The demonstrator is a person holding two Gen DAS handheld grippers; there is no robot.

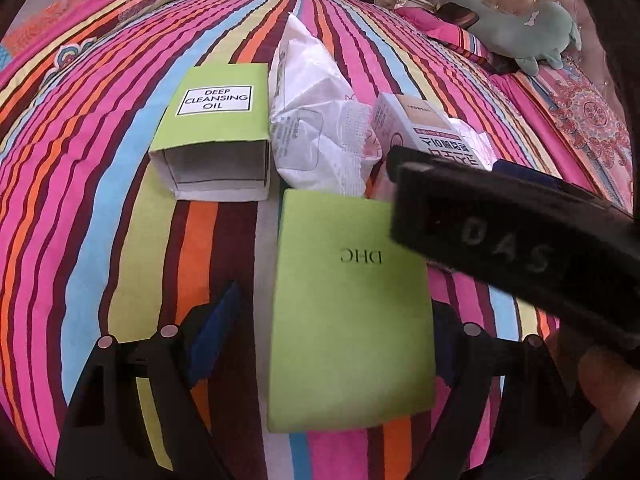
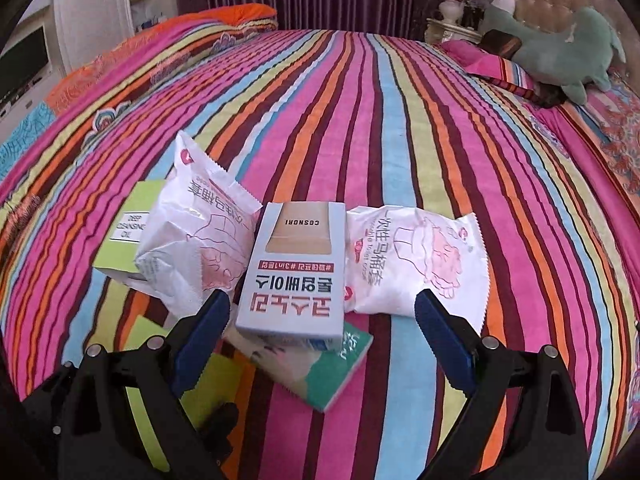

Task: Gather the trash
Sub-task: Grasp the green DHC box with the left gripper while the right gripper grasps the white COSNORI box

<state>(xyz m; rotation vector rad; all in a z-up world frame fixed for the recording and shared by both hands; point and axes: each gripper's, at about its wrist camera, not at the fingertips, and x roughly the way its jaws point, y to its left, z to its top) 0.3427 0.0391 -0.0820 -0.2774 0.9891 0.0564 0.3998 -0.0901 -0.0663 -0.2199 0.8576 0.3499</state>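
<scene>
Trash sits in a cluster on the striped bed (image 2: 400, 128). Left claw (image 1: 332, 344) apart, straddling the flat green DHC box (image 1: 348, 320); can't tell if the pads touch it. Open-ended Deep Cleansing Oil box (image 1: 216, 128) lies beyond, with a crumpled white wrapper (image 1: 312, 120) just beside it. Right claw (image 2: 320, 328) apart around the near end of the grey Cosnori box (image 2: 296, 272), pads clear of it. Second white wrapper (image 2: 416, 264) touches that box; a green-white packet (image 2: 320, 376) lies under it.

Cosnori box (image 2: 294, 268) between two wrappers (image 2: 192, 240), atop booklet (image 2: 320, 372); opened carton (image 2: 124, 236) far left.
</scene>
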